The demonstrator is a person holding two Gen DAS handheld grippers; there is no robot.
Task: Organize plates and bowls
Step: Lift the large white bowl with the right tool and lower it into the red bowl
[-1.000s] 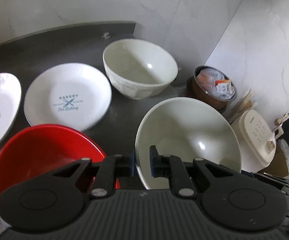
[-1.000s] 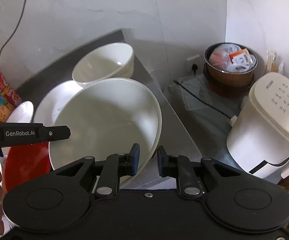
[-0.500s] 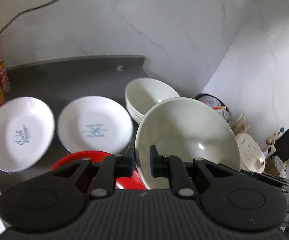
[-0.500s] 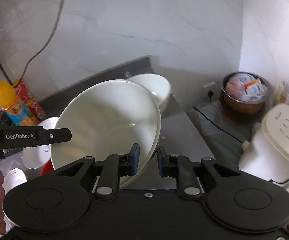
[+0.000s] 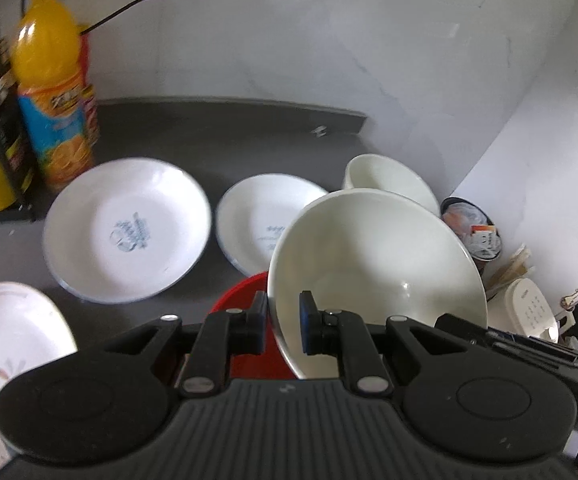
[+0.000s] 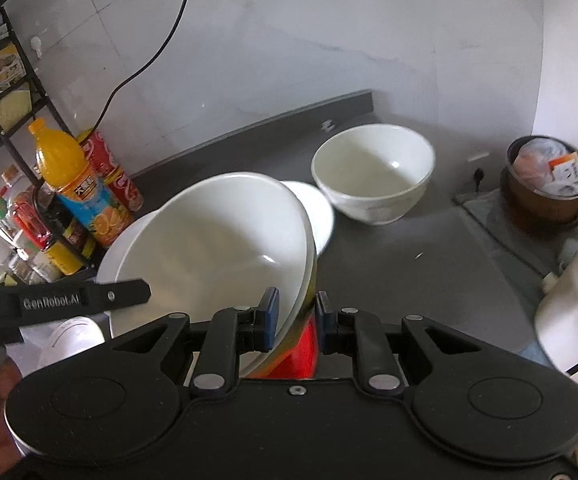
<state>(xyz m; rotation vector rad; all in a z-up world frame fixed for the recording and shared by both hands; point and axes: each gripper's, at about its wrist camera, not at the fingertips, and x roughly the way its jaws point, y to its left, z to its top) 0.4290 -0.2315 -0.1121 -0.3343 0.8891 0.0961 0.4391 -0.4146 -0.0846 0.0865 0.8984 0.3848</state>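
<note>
Left wrist view has the left tool point(image 5: 283, 322) pinching the near rim of the big cream ceramic bowl point(image 5: 373, 264), and the right tool point(image 6: 292, 320) clamps the same bowl's rim point(image 6: 217, 240), so it's carried aloft over the red bowl point(image 5: 241, 312), above the dark counter point(image 5: 209, 140); next, I'd say, steer it level over the matching cream bowl point(image 6: 373, 176) by the wall and nest it

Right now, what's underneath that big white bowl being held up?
A red bowl sits below the held bowl, only its edge showing. Behind it a plate is partly covered. The rest of the counter under it is hidden.
</note>
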